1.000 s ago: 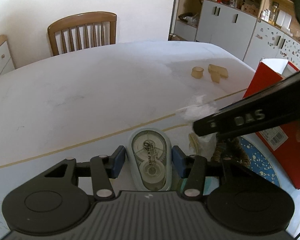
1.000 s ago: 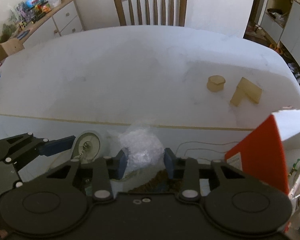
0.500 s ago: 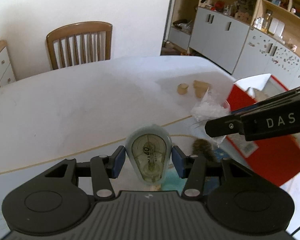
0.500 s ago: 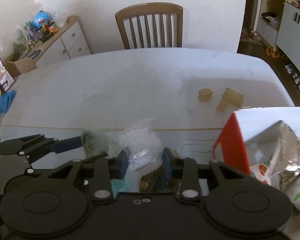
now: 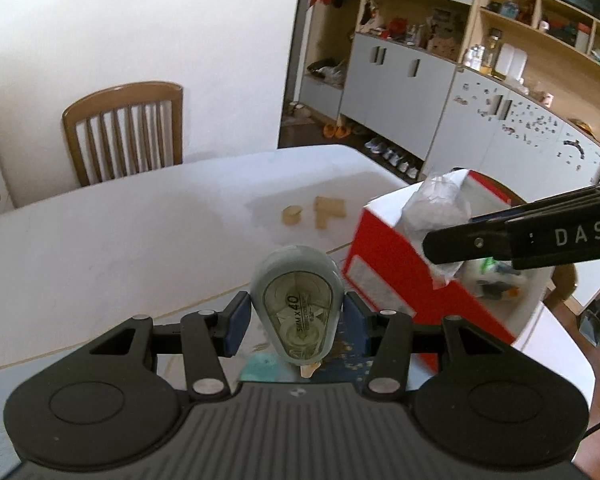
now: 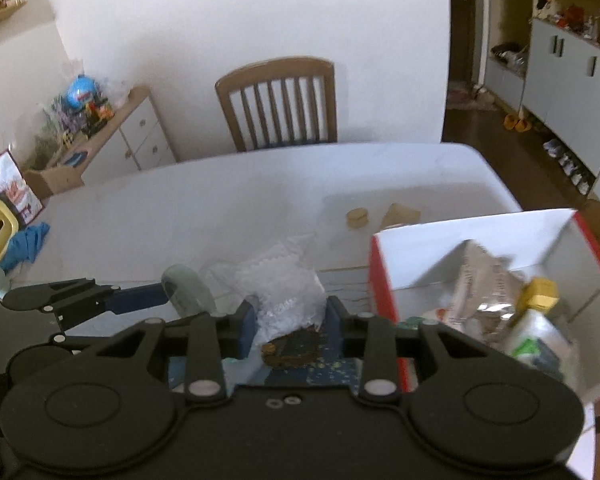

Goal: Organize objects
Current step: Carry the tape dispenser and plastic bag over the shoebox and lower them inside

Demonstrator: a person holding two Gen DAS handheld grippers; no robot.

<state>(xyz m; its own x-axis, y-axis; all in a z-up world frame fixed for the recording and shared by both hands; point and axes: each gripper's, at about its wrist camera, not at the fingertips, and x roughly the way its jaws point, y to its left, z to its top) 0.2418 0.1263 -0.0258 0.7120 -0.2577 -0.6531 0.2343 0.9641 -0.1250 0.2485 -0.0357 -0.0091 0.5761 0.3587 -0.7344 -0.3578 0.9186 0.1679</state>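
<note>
My left gripper (image 5: 296, 318) is shut on a pale green correction tape dispenser (image 5: 296, 300) and holds it above the table; the dispenser also shows in the right wrist view (image 6: 186, 288). My right gripper (image 6: 290, 322) is shut on a clear bubble-wrap bag (image 6: 280, 284) and holds it high, left of the open red and white box (image 6: 384, 280). In the left wrist view the bag (image 5: 436, 204) hangs at the box's (image 5: 396, 264) near top edge. The box holds a foil packet (image 6: 488, 280) and a bottle with a yellow cap (image 6: 536, 320).
Two tan wooden blocks (image 5: 316, 212) lie on the white table (image 5: 120, 236) beyond the box. A wooden chair (image 6: 278, 100) stands at the far side. A blue patterned mat (image 6: 300, 364) with a brown object lies below the grippers. Cabinets line the right wall.
Both grippers have risen from the table with their loads. The right gripper has carried the bubble-wrap bag up and toward the red box's opening.
</note>
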